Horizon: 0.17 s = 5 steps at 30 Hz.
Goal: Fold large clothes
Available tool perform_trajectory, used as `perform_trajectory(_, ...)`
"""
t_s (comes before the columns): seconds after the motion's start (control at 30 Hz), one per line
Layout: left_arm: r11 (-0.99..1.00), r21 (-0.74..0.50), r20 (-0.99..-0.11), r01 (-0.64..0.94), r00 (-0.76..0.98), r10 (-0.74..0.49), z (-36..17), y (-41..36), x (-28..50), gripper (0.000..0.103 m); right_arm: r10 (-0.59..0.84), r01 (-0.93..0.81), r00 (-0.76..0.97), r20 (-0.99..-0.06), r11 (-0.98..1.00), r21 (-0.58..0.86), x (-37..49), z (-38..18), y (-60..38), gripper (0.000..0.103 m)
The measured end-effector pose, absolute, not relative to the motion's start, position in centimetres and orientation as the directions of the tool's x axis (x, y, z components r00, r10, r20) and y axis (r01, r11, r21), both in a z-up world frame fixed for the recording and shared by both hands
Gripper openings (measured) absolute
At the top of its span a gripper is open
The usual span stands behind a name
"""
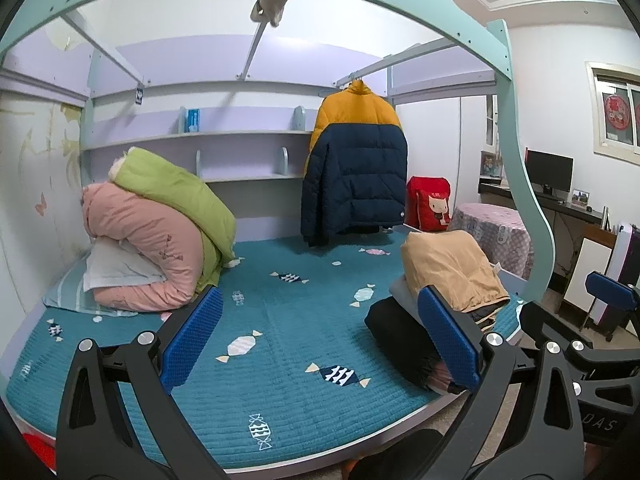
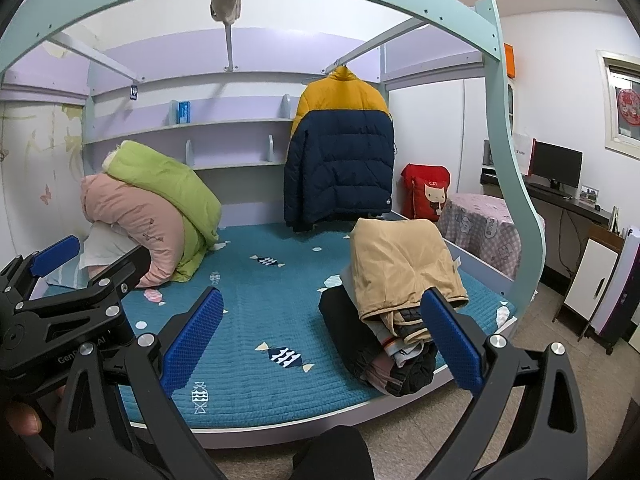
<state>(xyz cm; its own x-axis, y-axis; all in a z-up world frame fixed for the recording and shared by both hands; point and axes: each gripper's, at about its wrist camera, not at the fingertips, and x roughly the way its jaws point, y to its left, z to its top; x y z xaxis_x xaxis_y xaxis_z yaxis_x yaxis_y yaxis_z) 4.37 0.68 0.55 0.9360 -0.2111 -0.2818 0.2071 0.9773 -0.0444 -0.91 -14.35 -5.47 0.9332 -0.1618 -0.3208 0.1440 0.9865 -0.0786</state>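
A yellow and navy puffer jacket (image 1: pixel 356 160) hangs on a hanger from the bed's top rail; it also shows in the right wrist view (image 2: pixel 340 152). A stack of folded clothes topped by a tan garment (image 1: pixel 448 276) lies on the teal bed cover (image 1: pixel 280 320) at the right front; it also shows in the right wrist view (image 2: pixel 400 276). My left gripper (image 1: pixel 320 340) is open and empty, held in front of the bed. My right gripper (image 2: pixel 324 340) is open and empty, just left of the stack. Each gripper shows at the edge of the other's view.
Rolled pink (image 1: pixel 144 248) and green (image 1: pixel 176 196) quilts lie on a pillow at the bed's left rear. A shelf (image 1: pixel 200 136) runs along the back wall. A red cushion (image 1: pixel 430 204), a covered round table (image 1: pixel 492 236), a desk with monitor (image 1: pixel 548 172) stand right.
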Motion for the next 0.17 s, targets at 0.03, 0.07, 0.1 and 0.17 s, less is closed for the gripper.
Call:
perform_trajectory(0.03,0.977,-0.054,-0.287,0.206,0.934,-0.213,0.2,1.1,4.9,0.098,-0.162,0.143,0.931,-0.326,0.986,-0.081,-0.4,-5.6,-14.1,0.096)
perform_trajectory(0.07,0.977,-0.062,-0.293,0.205,0.932,-0.214,-0.1,1.6,5.5,0.098,-0.159,0.138,0.928,-0.336,0.987,-0.086,0.1,-5.9,-13.5,0.096)
perform_trajectory(0.1,0.976,-0.071,-0.300,0.204,0.929,-0.216,-0.5,2.2,6.2,0.098,-0.156,0.133,0.925,-0.346,0.987,-0.089,1.0,-6.1,-13.3,0.096)
perform_trajectory(0.17,0.977,-0.098,-0.329,0.191,0.920,-0.213,-1.7,3.9,7.9,0.098,-0.140,0.110,0.916,-0.375,0.989,-0.100,3.0,-6.8,-11.9,0.096)
